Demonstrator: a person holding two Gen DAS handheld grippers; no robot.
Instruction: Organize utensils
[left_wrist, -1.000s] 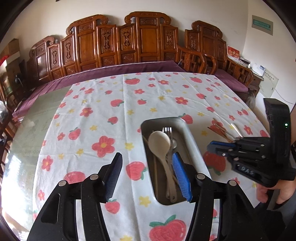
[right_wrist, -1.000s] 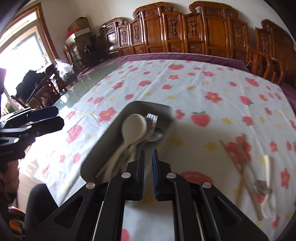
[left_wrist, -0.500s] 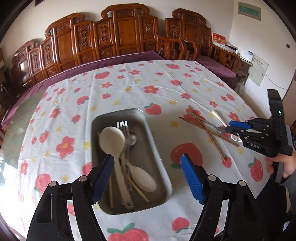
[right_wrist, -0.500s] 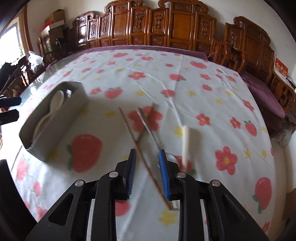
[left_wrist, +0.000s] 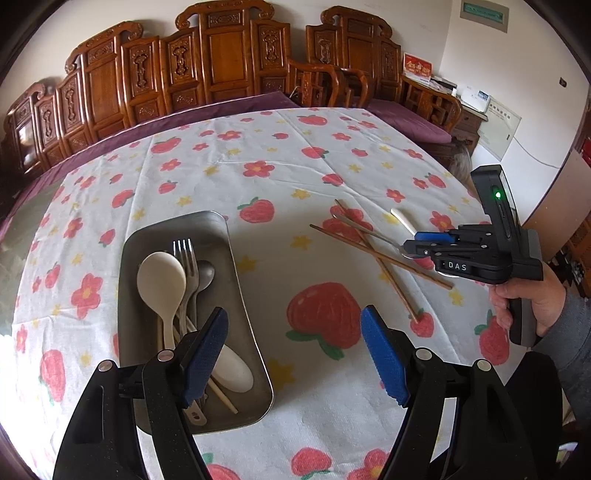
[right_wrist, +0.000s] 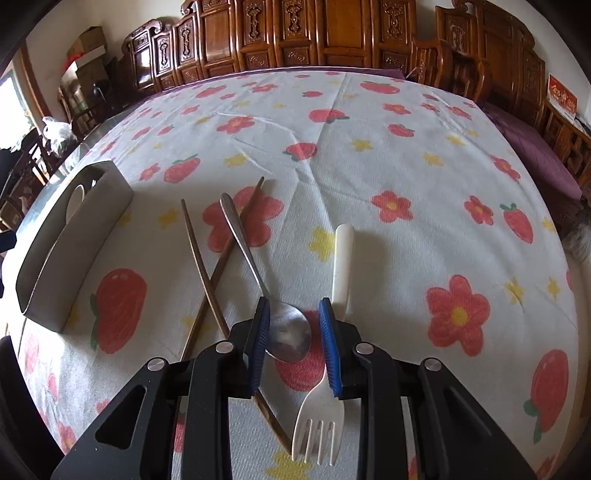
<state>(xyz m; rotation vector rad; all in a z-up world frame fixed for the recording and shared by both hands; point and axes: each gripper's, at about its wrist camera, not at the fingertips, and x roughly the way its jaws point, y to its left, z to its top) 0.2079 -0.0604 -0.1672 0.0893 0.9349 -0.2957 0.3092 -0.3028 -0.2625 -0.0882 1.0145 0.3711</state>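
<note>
The right gripper (right_wrist: 293, 334) hangs low over the tablecloth (right_wrist: 369, 166) with its jaws part-way apart, straddling the bowl of the metal spoon (right_wrist: 290, 334); the pads do not look pressed onto it, so nothing is gripped yet. The left gripper (left_wrist: 295, 354) is wide apart and empty, poised over the near end of the metal tray (left_wrist: 240, 295), which already holds a pale spoon (left_wrist: 162, 280), a fork (left_wrist: 186, 258) and other pieces. Still loose on the cloth are the spoon, a white plastic fork (right_wrist: 332, 354) just beside it and two crossed chopsticks (right_wrist: 207, 273). The risks seem to lie in how crowded this spot is. The right jaw sits against the white fork's handle, so closing could catch the fork as well or shove it aside. The spoon's handle lies across a chopstick, and lifting may drag or roll that stick. A rounded, slick bowl could also squirt out from between the pads.
</note>
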